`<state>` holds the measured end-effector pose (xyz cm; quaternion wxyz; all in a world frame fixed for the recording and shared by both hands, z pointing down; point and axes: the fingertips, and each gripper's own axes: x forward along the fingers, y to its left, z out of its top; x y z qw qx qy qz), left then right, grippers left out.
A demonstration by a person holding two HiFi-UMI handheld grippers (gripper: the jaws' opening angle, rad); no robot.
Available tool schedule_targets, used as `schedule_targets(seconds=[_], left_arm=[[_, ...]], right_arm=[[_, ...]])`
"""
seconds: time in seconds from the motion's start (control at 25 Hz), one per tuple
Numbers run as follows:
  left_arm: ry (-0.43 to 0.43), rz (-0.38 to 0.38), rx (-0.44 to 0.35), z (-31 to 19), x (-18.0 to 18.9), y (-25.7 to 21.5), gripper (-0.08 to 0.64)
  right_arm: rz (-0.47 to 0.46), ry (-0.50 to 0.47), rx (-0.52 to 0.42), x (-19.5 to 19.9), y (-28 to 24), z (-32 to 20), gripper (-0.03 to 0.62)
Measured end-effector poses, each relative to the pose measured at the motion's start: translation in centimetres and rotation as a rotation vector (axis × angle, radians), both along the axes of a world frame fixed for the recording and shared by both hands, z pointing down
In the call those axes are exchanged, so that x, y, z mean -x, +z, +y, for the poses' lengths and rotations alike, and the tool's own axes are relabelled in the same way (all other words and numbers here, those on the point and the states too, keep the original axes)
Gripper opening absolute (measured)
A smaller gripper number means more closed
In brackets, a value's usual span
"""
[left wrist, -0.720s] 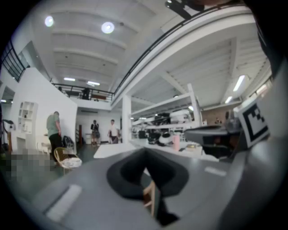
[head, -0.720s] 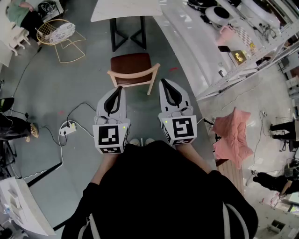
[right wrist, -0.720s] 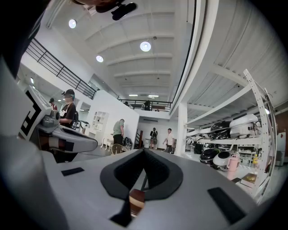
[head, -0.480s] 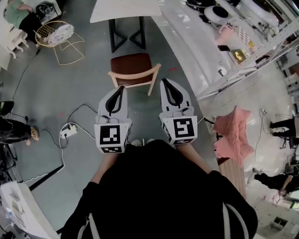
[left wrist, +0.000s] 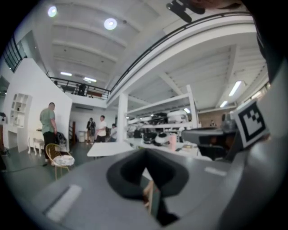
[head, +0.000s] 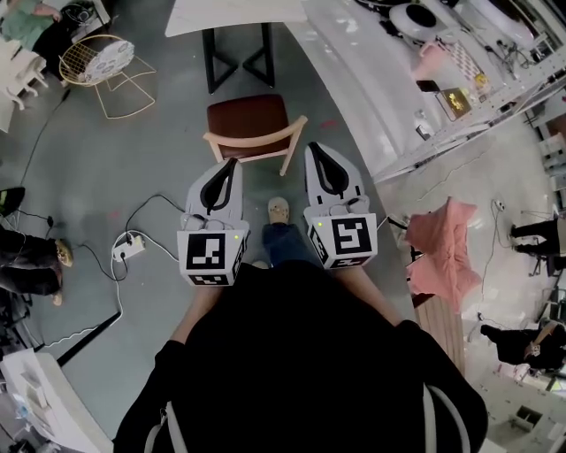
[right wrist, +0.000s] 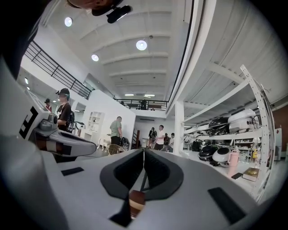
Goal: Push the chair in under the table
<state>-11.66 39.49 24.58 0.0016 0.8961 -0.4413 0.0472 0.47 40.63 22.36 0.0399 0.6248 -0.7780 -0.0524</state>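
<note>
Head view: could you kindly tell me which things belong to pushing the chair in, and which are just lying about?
For the job: brown-seated wooden chair, white table with black legs, shut left gripper, shut right gripper.
Lying about: gold wire chair, white power strip with cable, pink cloth.

On the grey floor a wire seat stands at eleven o'clock, a long white counter at one and a power strip lies at nine. Round ceiling lamps shine above white walls.
</note>
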Motion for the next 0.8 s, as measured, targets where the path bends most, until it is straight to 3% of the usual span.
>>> schedule_targets(seconds=[0.44, 0.8], left_arm=[[-0.047, 0.026, -0.034, -13.1, -3.3, 1.0, 0.008], [-0.108, 0.028, 0.014, -23.0, -5.8, 3.1, 0.008]], right_arm=[[0.044, -0.062, -0.004, -4.0, 1.6, -13.5, 0.021], [0.077, -0.157, 0.074, -7.2, 4.7, -24.1, 0.021]])
